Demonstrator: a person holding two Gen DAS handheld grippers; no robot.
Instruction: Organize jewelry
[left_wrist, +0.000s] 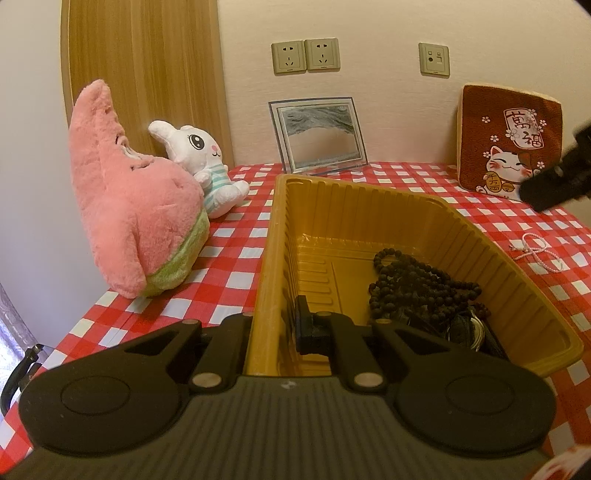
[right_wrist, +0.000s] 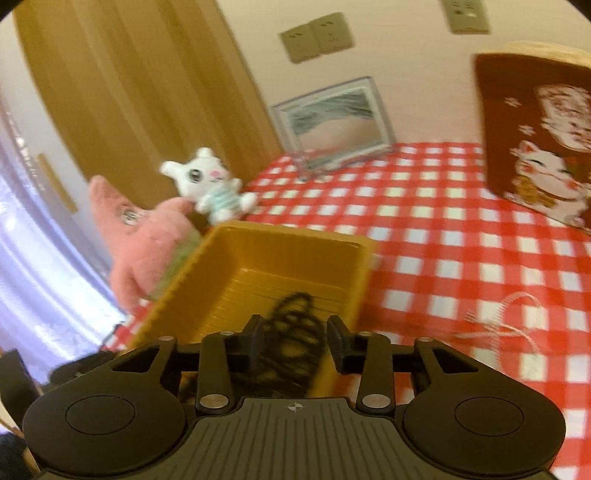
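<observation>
A yellow plastic tray (left_wrist: 480, 240) stands on the checked tablecloth. My left gripper (left_wrist: 275, 325) is shut on the tray's near left wall, one finger inside and one outside. Black bead strings (left_wrist: 417, 284) and other dark jewelry lie in the tray's near right corner. A pink-and-white beaded cord (left_wrist: 532, 251) lies on the cloth right of the tray. In the blurred right wrist view, my right gripper (right_wrist: 295, 338) is open and empty above the tray (right_wrist: 207, 269), over the black beads (right_wrist: 291, 332). The pink cord (right_wrist: 506, 325) lies to its right.
A pink star plush (left_wrist: 129, 206) and a white bunny plush (left_wrist: 199, 166) sit left of the tray. A framed sand picture (left_wrist: 317, 134) leans on the back wall. A red lucky-cat cushion (left_wrist: 509, 144) stands at the back right. The table edge (left_wrist: 48, 354) runs at the left.
</observation>
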